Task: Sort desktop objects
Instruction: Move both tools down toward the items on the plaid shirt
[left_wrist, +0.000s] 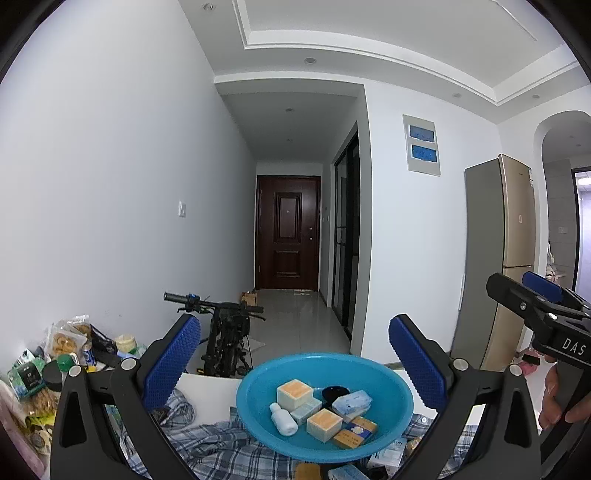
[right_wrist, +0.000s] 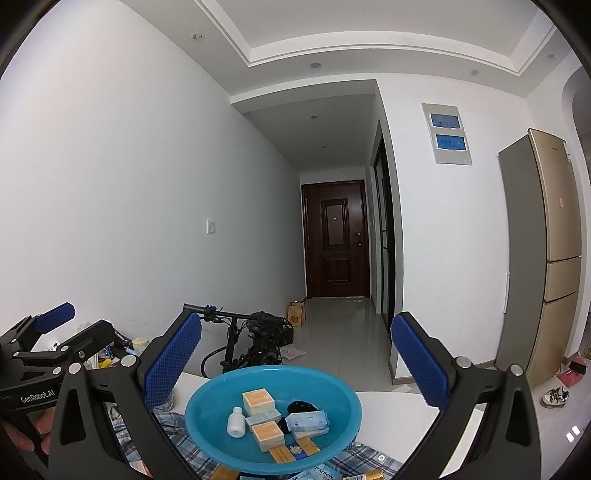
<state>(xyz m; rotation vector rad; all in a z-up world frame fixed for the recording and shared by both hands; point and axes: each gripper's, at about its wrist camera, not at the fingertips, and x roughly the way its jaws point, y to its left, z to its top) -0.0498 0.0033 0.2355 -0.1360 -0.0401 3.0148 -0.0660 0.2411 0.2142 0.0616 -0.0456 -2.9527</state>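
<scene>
- standing over the desk (right_wrist: 399, 400), both pairs of tongs are raised above it and spread wide with nothing between them: the left tongs (left_wrist: 293, 363) and the right tongs (right_wrist: 295, 363) each frame the same blue bowl (left_wrist: 400, 398).
- the blue bowl sits partly on a plaid cloth (left_wrist: 221, 443) on the white desk, and holds most of what looks already sorted.
- inside it lie two cream-and-orange boxes (left_wrist: 294, 393), a small white bottle (left_wrist: 282, 419), a pale blue packet (left_wrist: 351, 403), a dark round thing and flat orange packets (left_wrist: 355, 432).
- a few more packets (left_wrist: 386, 452) lie on the cloth just in front of the bowl, apparently the ones left to move.
- these look light and stiff-sided; a pinch across the short sides should hold, though glossy wrappers may slip.
- the bottle is round and small, likely to roll; best gripped across its body.
- a heap of snack bags (left_wrist: 62, 341) sits at the far left.
</scene>
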